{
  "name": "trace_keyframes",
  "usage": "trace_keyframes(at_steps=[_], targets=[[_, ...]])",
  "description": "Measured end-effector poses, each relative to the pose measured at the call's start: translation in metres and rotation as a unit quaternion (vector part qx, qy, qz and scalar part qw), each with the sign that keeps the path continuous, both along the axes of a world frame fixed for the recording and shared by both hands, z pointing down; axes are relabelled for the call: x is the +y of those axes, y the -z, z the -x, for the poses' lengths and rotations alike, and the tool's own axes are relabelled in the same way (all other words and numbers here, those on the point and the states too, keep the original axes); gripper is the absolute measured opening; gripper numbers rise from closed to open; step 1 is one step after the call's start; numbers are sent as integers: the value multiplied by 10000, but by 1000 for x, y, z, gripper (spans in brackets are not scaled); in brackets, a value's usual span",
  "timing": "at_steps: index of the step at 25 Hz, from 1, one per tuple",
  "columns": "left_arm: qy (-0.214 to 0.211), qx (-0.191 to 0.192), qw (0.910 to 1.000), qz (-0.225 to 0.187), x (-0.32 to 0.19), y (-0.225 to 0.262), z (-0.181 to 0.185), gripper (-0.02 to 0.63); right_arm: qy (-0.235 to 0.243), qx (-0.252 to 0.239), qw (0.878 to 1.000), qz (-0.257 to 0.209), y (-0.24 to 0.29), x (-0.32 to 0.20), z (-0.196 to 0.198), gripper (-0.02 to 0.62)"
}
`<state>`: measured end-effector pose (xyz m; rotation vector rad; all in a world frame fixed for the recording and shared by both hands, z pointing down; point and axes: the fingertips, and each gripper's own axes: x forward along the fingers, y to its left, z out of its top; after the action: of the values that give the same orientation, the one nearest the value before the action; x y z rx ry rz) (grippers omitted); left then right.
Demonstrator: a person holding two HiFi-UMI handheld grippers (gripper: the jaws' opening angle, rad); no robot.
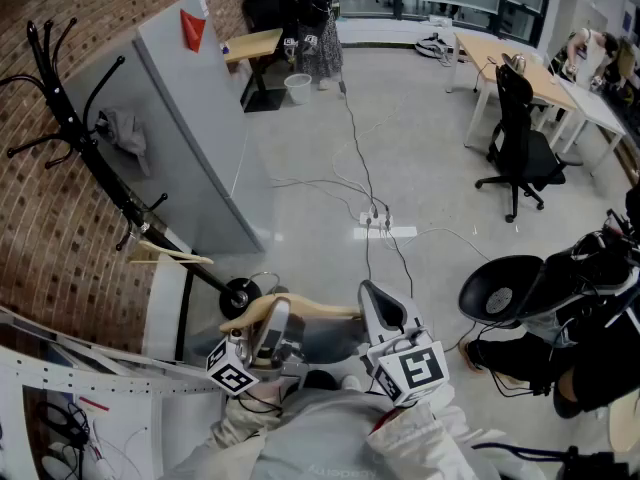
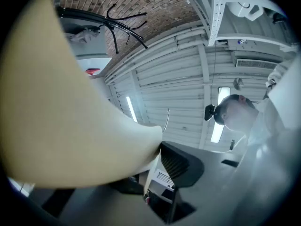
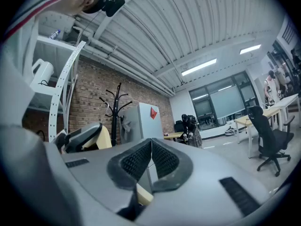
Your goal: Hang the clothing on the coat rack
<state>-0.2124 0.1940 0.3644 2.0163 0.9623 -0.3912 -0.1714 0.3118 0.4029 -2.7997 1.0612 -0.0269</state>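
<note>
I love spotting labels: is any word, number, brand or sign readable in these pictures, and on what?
No readable words or numbers.
Red triangular mark on the tall grey metal cabinet: no lettering visible.
Black-and-white square patterns on the two white marker cubes: codes, not text.

You are in an office-like lab: brick wall (image 1: 45, 238), concrete floor (image 1: 425, 158) with loose cables (image 1: 361, 155), wooden desks (image 1: 545, 86), a black swivel chair (image 1: 524, 153).

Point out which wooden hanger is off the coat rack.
The hanger gripped between the left gripper and right gripper, low in the head view. The other hanger hangs on the coat rack by the brick wall.
</note>
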Motion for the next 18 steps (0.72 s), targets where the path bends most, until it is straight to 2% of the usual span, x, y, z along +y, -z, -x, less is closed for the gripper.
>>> trace_keyframes(at_steps=[8, 18], targets=[[38, 63, 10000, -28, 3, 2, -17, 112, 76, -12, 10000, 25, -3, 0, -16, 25], [21, 17, 10000, 45, -29, -8, -79, 112, 58, -57, 9999, 114, -9, -32, -75, 25]])
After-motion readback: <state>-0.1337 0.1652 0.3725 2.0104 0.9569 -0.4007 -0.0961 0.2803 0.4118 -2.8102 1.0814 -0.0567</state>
